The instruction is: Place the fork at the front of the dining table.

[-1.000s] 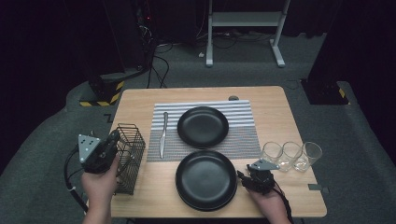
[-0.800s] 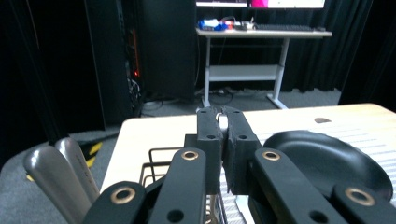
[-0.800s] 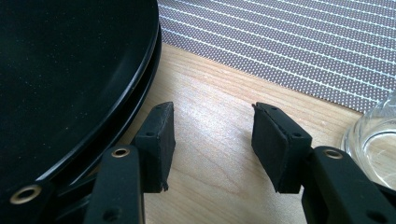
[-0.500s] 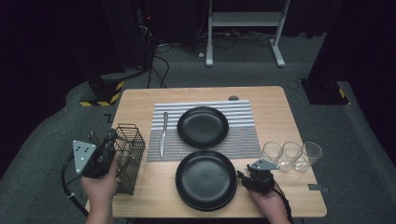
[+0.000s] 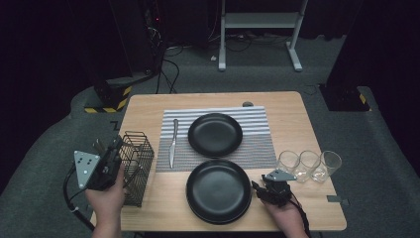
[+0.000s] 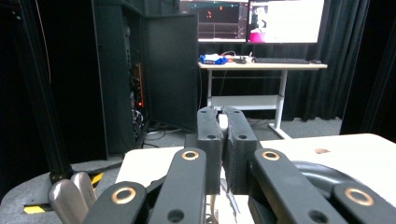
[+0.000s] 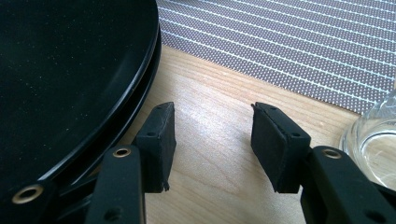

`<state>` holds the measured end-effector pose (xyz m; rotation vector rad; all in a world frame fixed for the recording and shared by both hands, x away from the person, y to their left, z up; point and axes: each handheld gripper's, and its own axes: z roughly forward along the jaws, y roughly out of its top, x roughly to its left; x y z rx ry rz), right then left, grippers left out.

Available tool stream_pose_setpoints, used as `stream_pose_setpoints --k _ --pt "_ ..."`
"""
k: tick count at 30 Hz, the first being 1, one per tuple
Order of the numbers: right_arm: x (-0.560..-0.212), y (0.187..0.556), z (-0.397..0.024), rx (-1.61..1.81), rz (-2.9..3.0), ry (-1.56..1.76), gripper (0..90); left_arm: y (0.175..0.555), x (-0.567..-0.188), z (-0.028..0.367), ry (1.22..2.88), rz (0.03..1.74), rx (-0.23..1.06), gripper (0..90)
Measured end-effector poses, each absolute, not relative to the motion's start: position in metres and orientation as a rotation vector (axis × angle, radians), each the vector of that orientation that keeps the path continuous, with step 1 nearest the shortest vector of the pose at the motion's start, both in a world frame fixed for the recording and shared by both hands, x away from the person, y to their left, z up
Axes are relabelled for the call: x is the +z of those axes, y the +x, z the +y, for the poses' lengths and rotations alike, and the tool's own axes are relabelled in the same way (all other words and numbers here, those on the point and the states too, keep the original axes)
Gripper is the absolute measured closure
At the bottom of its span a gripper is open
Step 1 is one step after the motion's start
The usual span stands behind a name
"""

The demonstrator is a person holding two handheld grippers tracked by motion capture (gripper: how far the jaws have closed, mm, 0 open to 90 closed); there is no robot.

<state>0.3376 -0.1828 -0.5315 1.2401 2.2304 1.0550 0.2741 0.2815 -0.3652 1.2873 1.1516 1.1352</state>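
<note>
My left gripper (image 5: 115,147) is held up at the table's left edge, just left of a black wire basket (image 5: 137,167). Its jaws are shut, the pads (image 6: 208,140) pressed together with nothing between them that I can make out. My right gripper (image 5: 267,182) rests low on the wood, right beside a stack of black plates (image 5: 218,191). In the right gripper view (image 7: 212,135) it stands open over bare table, its left pad (image 7: 159,140) next to the plates' rim (image 7: 140,93). A single black plate (image 5: 215,134) sits on the striped placemat (image 5: 257,148).
A knife (image 5: 173,141) lies along the placemat's left edge. Three empty glasses (image 5: 309,163) stand in a row at the right, one close to my right gripper (image 7: 373,140). Two rounded metal handle ends (image 6: 70,198) show low beside the left gripper.
My left gripper has drifted a little to the left and toward the near edge, away from the basket. The right gripper has stayed where it was.
</note>
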Motion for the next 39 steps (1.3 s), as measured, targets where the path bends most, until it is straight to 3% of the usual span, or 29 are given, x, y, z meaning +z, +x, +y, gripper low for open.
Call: stream_pose_setpoints --k 16,22,39 --pt "-0.531 0.337 -0.186 1.101 2.220 1.253 55.2 0.277 -0.362 0.281 1.272 1.137 1.137 86.3" --pt "-0.531 0.337 -0.185 1.080 2.214 1.251 48.9 0.276 -0.359 0.279 1.267 1.124 1.149 86.4" --pt "-0.531 0.338 -0.184 1.065 2.220 1.254 47.8 0.275 -0.349 0.270 1.242 1.081 1.141 86.4"
